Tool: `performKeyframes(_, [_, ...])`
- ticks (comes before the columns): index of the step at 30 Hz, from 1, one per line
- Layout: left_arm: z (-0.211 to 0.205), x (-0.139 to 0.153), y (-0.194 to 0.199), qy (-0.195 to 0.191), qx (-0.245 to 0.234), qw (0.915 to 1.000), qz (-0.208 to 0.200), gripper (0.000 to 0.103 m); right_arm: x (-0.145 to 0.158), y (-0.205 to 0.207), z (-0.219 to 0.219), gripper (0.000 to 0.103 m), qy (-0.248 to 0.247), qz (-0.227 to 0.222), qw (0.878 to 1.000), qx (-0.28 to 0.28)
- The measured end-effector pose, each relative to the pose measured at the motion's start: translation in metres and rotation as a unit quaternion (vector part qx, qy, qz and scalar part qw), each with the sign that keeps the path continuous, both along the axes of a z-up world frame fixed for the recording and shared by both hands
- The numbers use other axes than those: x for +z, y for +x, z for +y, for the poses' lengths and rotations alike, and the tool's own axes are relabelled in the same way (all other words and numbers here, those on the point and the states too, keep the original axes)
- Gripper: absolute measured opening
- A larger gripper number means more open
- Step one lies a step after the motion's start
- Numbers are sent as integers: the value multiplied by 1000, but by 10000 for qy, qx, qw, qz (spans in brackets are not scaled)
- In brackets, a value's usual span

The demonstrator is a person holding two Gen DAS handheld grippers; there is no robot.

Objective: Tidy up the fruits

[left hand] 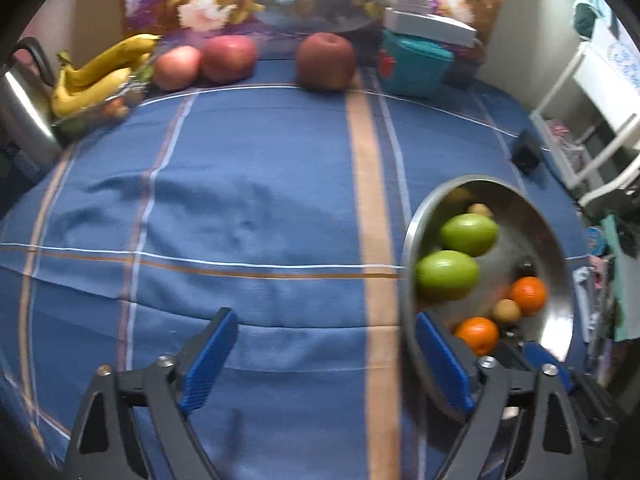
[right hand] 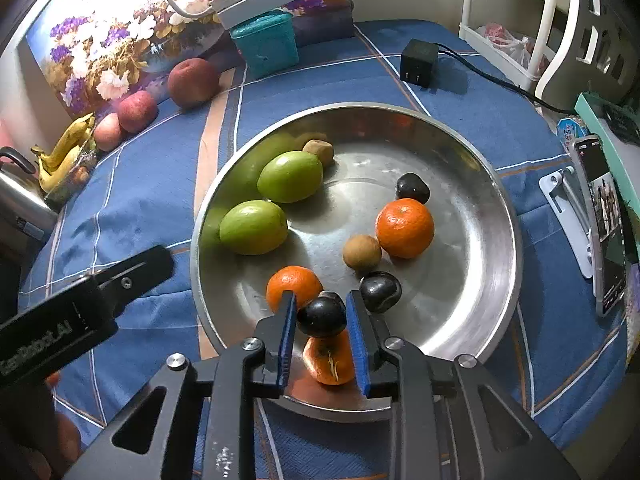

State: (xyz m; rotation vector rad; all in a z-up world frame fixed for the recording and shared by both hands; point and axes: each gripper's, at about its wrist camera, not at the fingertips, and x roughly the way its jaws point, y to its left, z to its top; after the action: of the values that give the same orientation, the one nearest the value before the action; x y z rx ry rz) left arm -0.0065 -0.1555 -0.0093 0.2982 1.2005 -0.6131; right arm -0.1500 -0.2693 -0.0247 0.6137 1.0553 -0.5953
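Along the back of the blue-clothed counter [right hand: 152,200] lie bananas [right hand: 64,152], three red apples [right hand: 193,82], a teal box [right hand: 266,46] and a black adapter [right hand: 418,62], all well apart from the steel bowl [right hand: 480,168]; a phone [right hand: 608,224] stands to the bowl's right. The bowl holds two green fruits [right hand: 290,176], three oranges [right hand: 405,227], two small brown fruits [right hand: 362,253] and dark plums. The right gripper [right hand: 322,322] pinches one dark plum [right hand: 321,316] over the bowl's near side, an orange directly beneath it, while the left gripper [left hand: 320,364] hangs spread wide with its right finger just beside the bowl's rim.
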Motion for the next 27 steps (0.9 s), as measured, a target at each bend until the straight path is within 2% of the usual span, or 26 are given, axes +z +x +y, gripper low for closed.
performKeyframes(1, [3, -1, 1, 57, 27, 9999, -84, 100, 0, 0, 0, 42, -5, -7, 10000, 1])
performKeyframes(2, [5, 0, 2, 96, 36, 9998, -172, 103, 0, 0, 1, 43, -8, -18, 10000, 13])
performKeyframes(7, [14, 1, 4, 282, -11, 9979, -584, 103, 2, 3, 3, 44, -108, 3, 9999, 64])
performKeyframes(8, [15, 1, 4, 282, -23, 9978, -604, 103, 3, 4, 4, 46, -127, 10, 9999, 71])
performKeyframes(10, [20, 0, 6, 281, -25, 9976, -630, 103, 3, 6, 6, 62, -185, 30, 9998, 94])
performKeyframes(15, [26, -2, 8, 254, -5, 9975, -657, 103, 3, 9, 11, 75, -321, 100, 9993, 181])
performKeyframes(20, [31, -5, 6, 288, -52, 9972, -685, 103, 3, 12, 17, 77, -407, 116, 9988, 246])
performKeyframes(22, [33, -4, 4, 334, -21, 9966, -748, 103, 3, 13, 19, 94, -471, 125, 9984, 274])
performKeyframes(25, [37, 1, 2, 505, 70, 9931, -1058, 103, 5, 15, 23, 95, -549, 105, 9979, 316])
performKeyframes(27, [38, 4, -2, 784, 138, 9876, -1351, 103, 5, 15, 25, 95, -554, 75, 9979, 329])
